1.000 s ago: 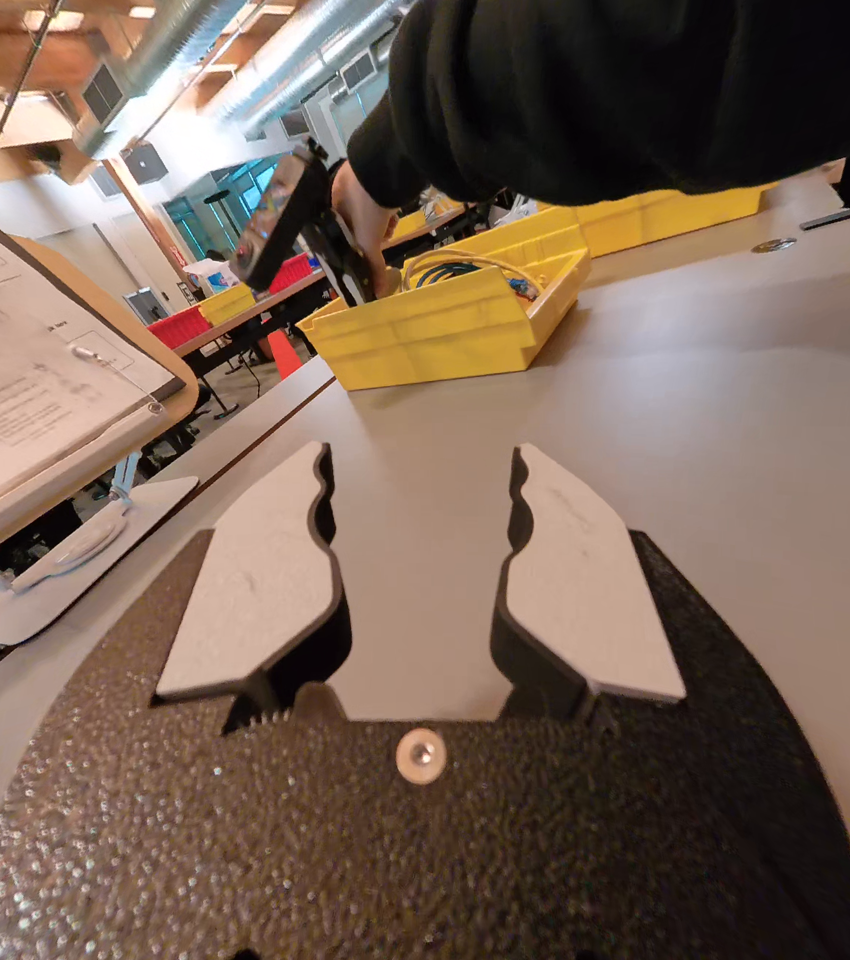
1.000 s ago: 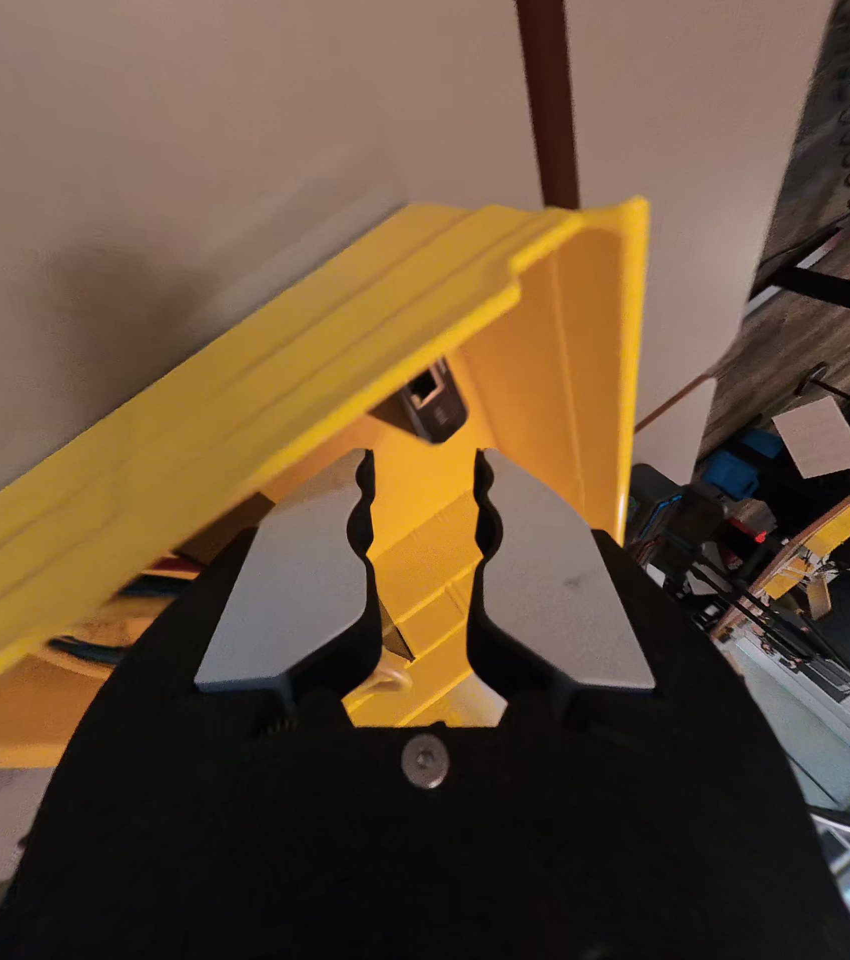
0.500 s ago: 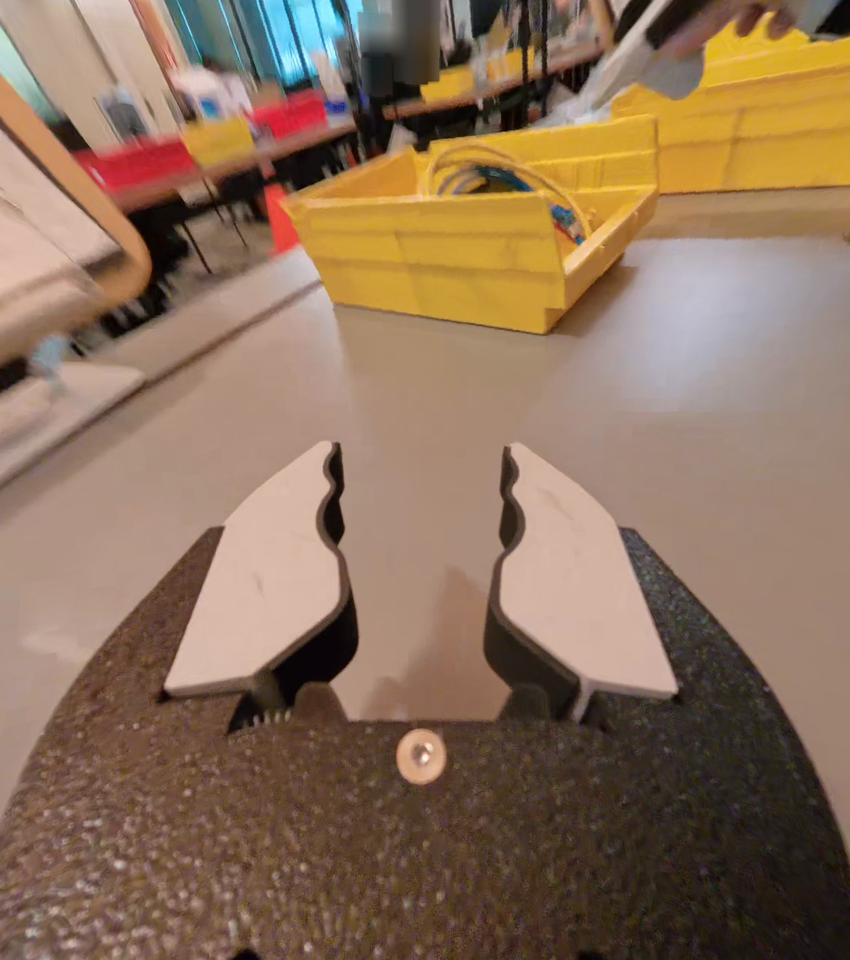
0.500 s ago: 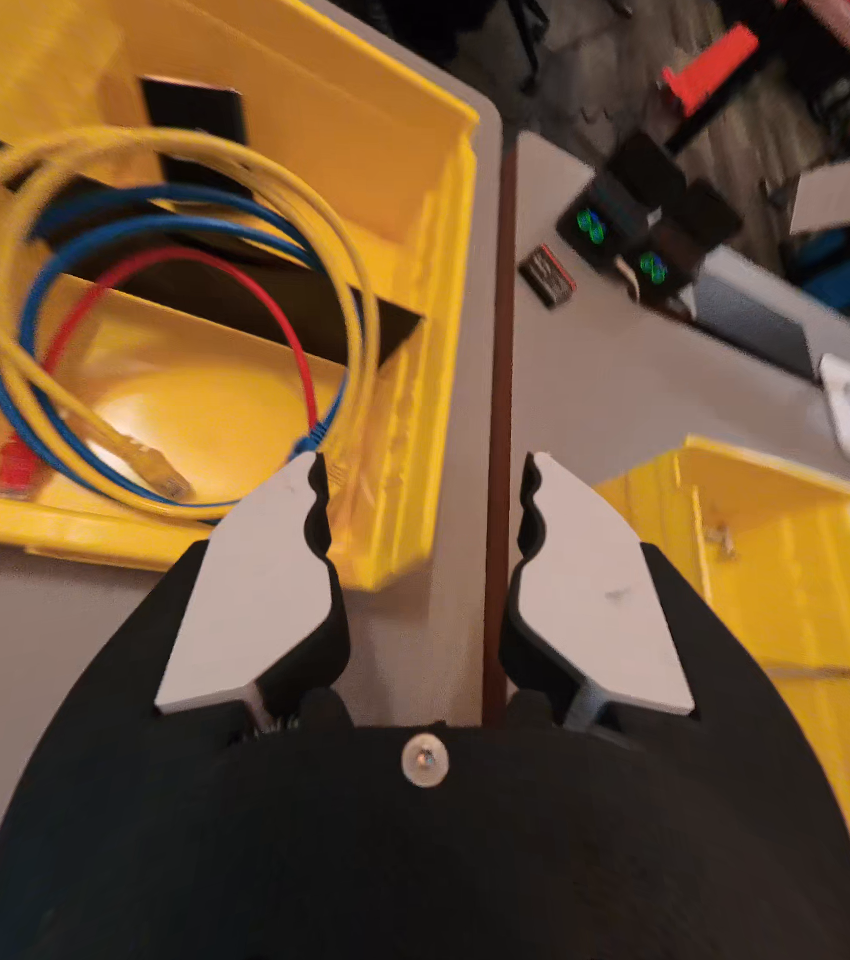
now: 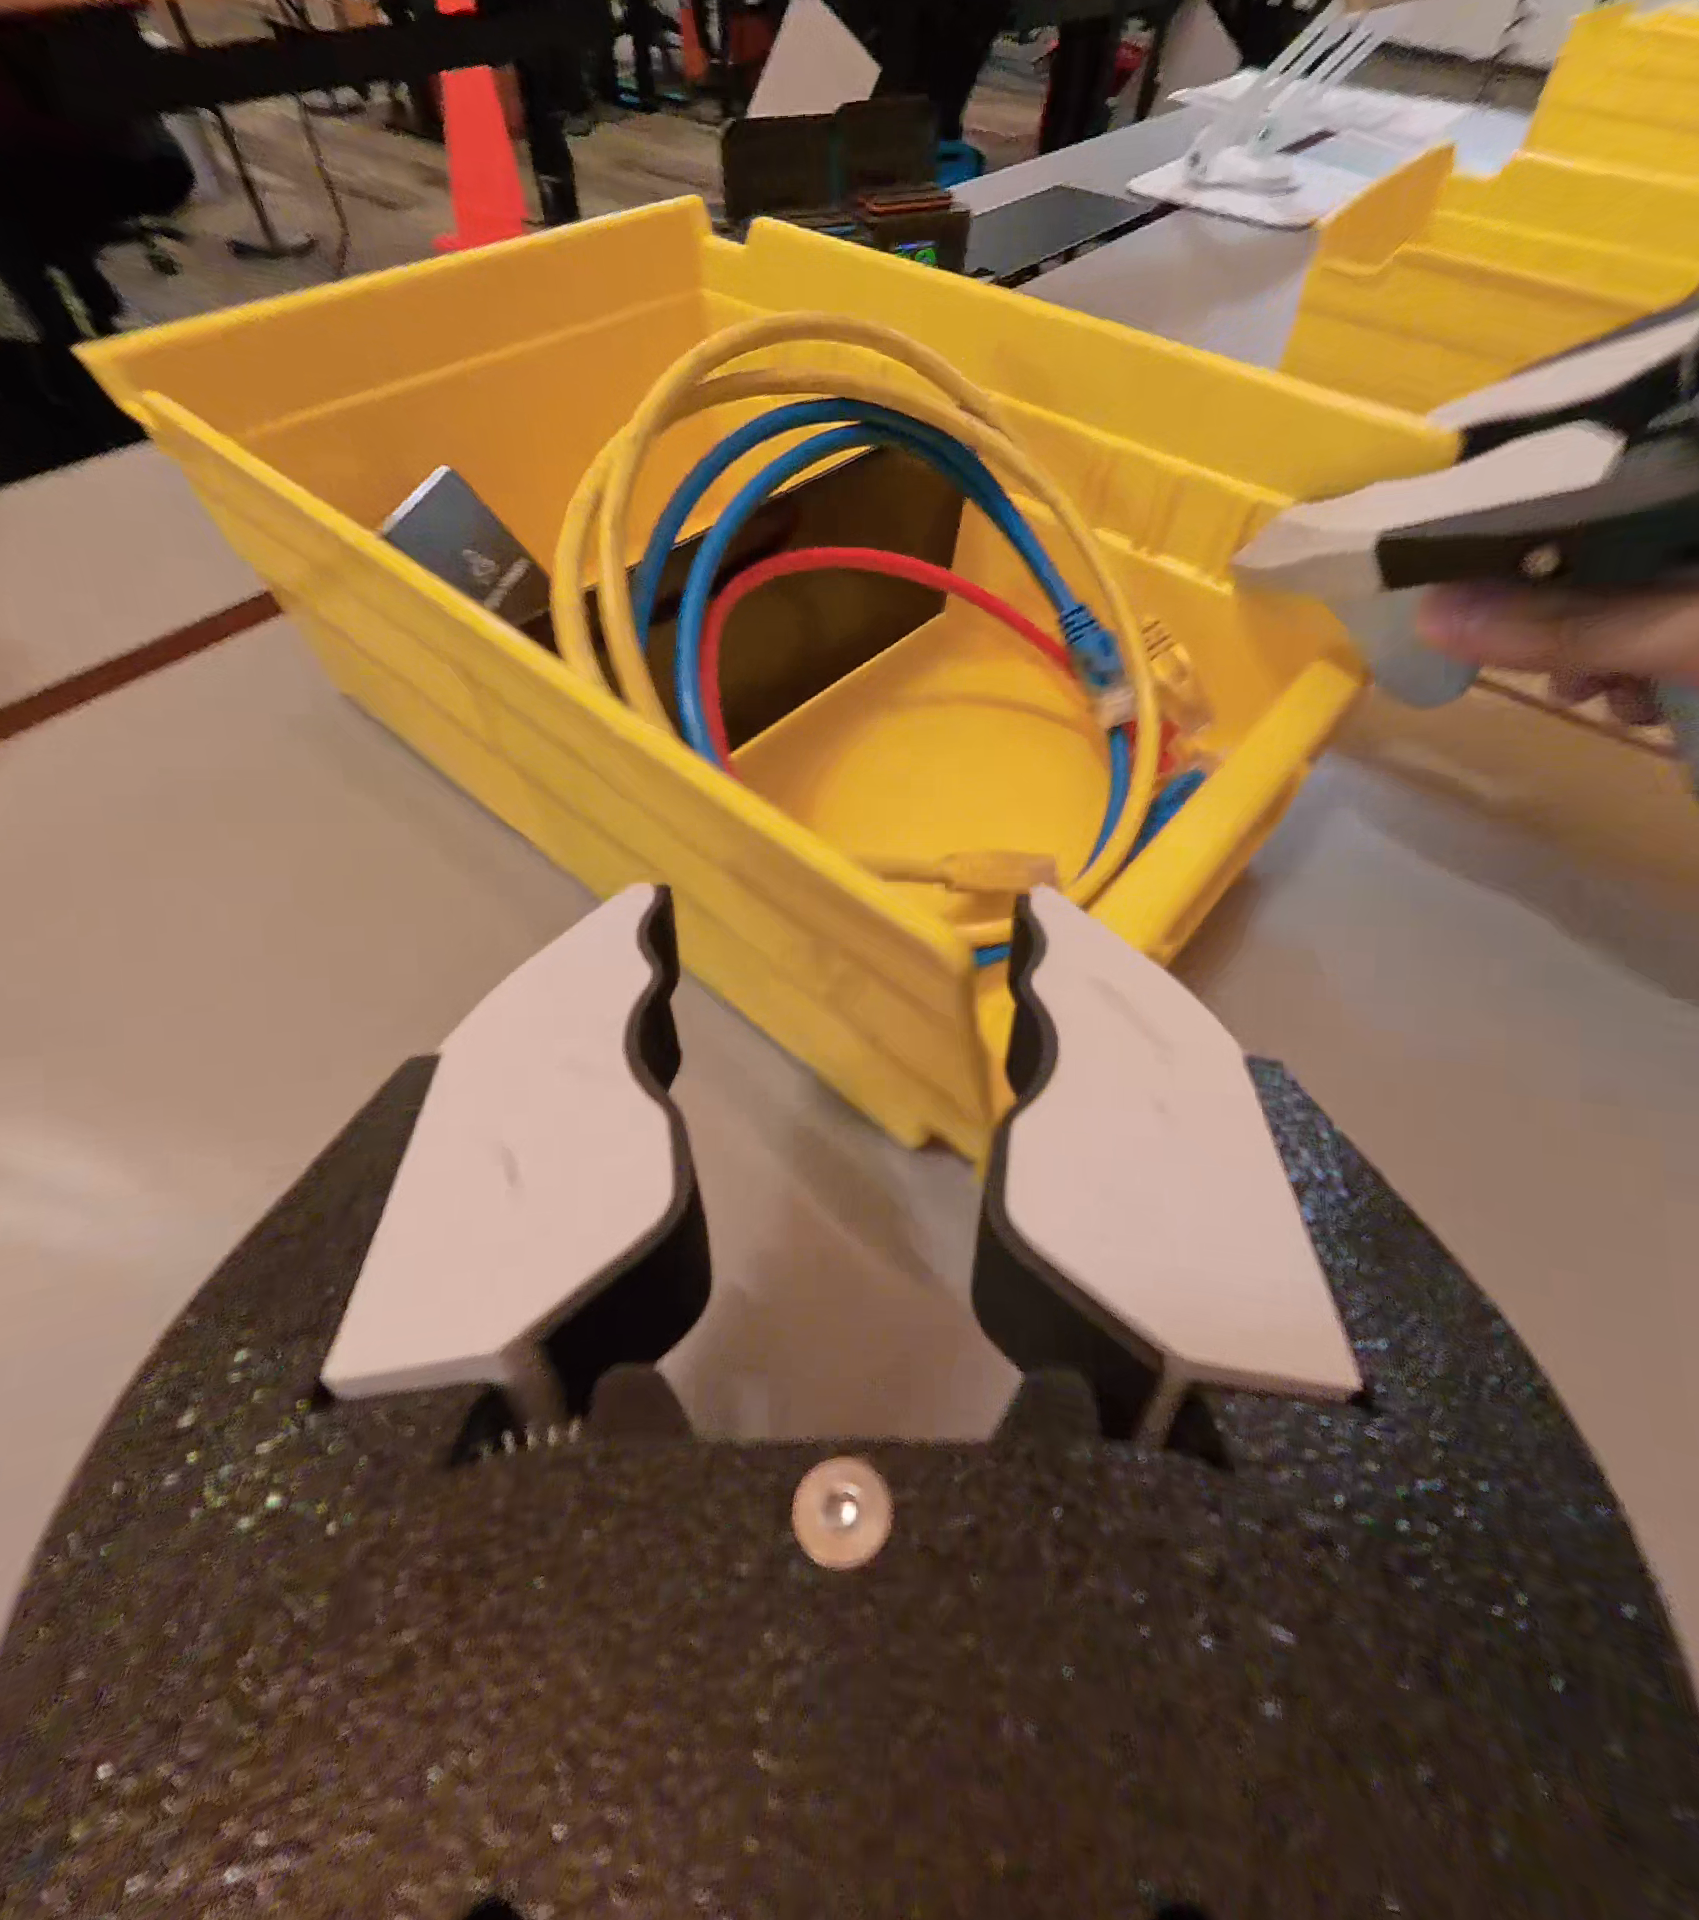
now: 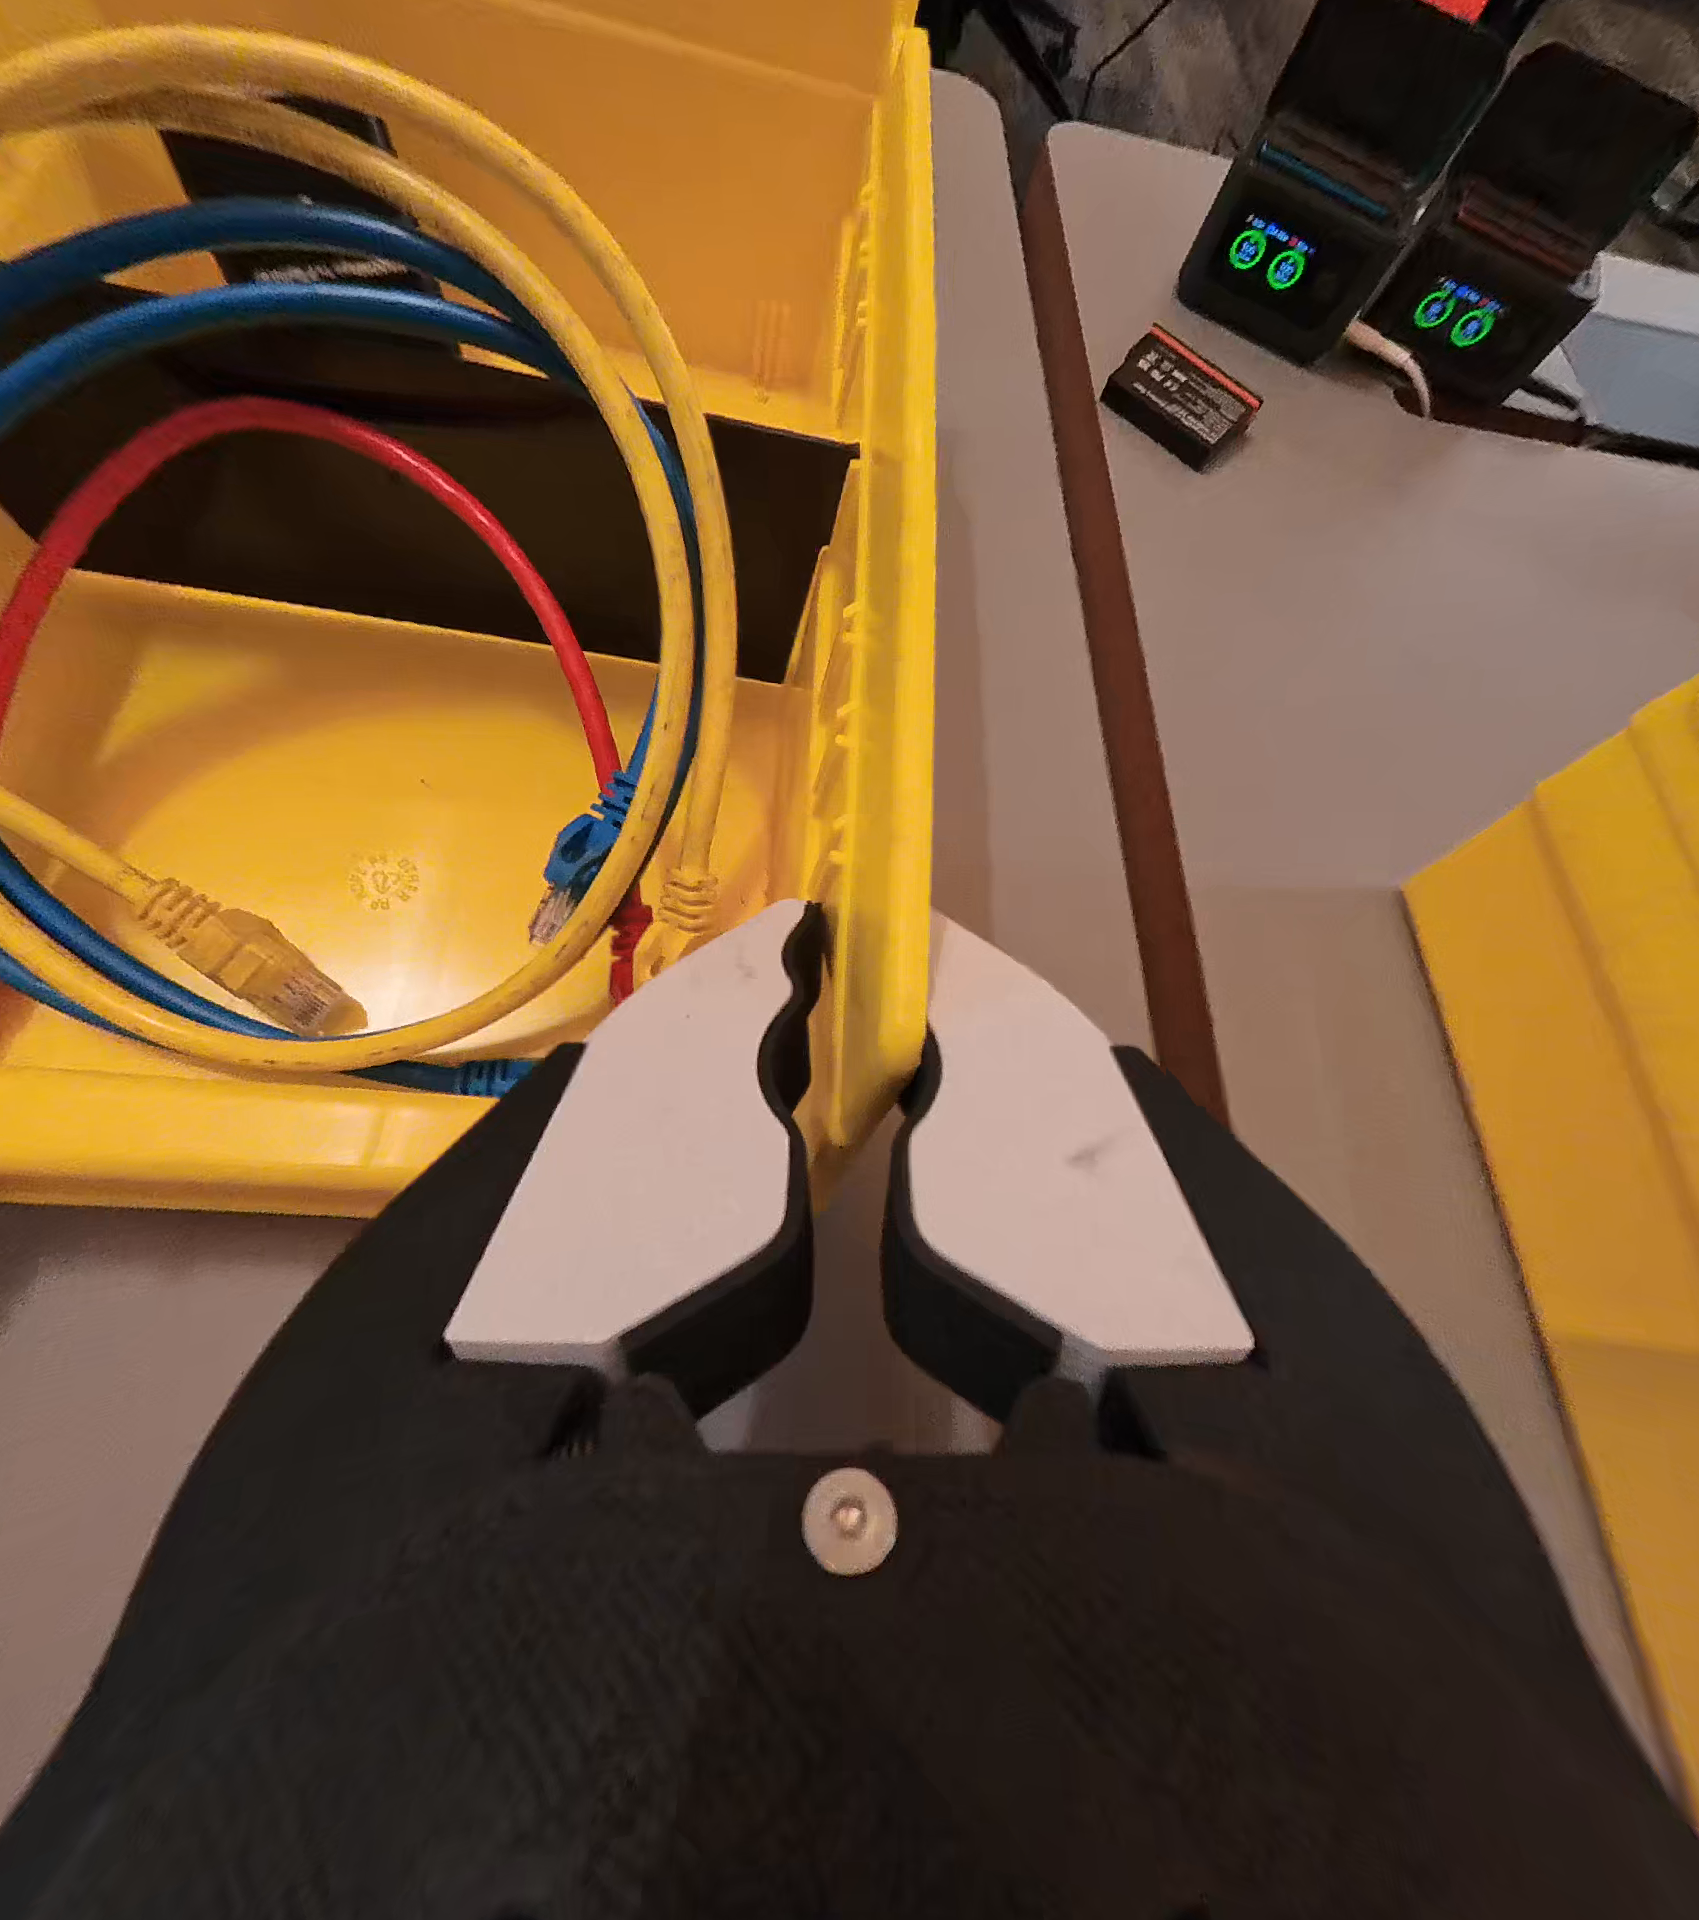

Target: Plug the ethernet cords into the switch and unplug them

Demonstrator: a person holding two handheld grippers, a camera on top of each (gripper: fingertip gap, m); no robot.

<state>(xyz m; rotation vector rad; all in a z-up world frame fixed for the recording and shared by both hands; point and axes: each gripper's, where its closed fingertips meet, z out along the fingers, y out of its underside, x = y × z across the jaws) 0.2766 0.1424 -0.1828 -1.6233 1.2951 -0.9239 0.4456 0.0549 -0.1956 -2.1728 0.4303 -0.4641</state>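
Observation:
A yellow bin point(image 5: 471, 665) on the grey table holds coiled yellow point(image 5: 824, 332), blue point(image 5: 824, 426) and red point(image 5: 824, 566) ethernet cords. A dark grey switch point(image 5: 466, 545) leans in its far compartment behind a black divider point(image 5: 824, 623). My left gripper point(image 5: 840, 914) is open and empty, just in front of the bin's near corner. My right gripper point(image 6: 866, 935) is closed on the bin's right wall point(image 6: 886, 623), one finger inside and one outside. It also shows in the left wrist view point(image 5: 1344, 499). The cords point(image 6: 689, 520) lie loose; the switch point(image 6: 325, 270) is partly hidden.
A second yellow bin point(image 6: 1603, 1039) lies on the table to the right. Two black devices with lit screens point(image 6: 1281, 249) and a small black block point(image 6: 1183, 395) sit beyond a brown table seam point(image 6: 1094, 520). An orange cone point(image 5: 481, 135) stands on the floor behind.
My left gripper has come up close to the bin and tilted down toward it. My right gripper has dropped onto the bin's right wall and closed from wide open.

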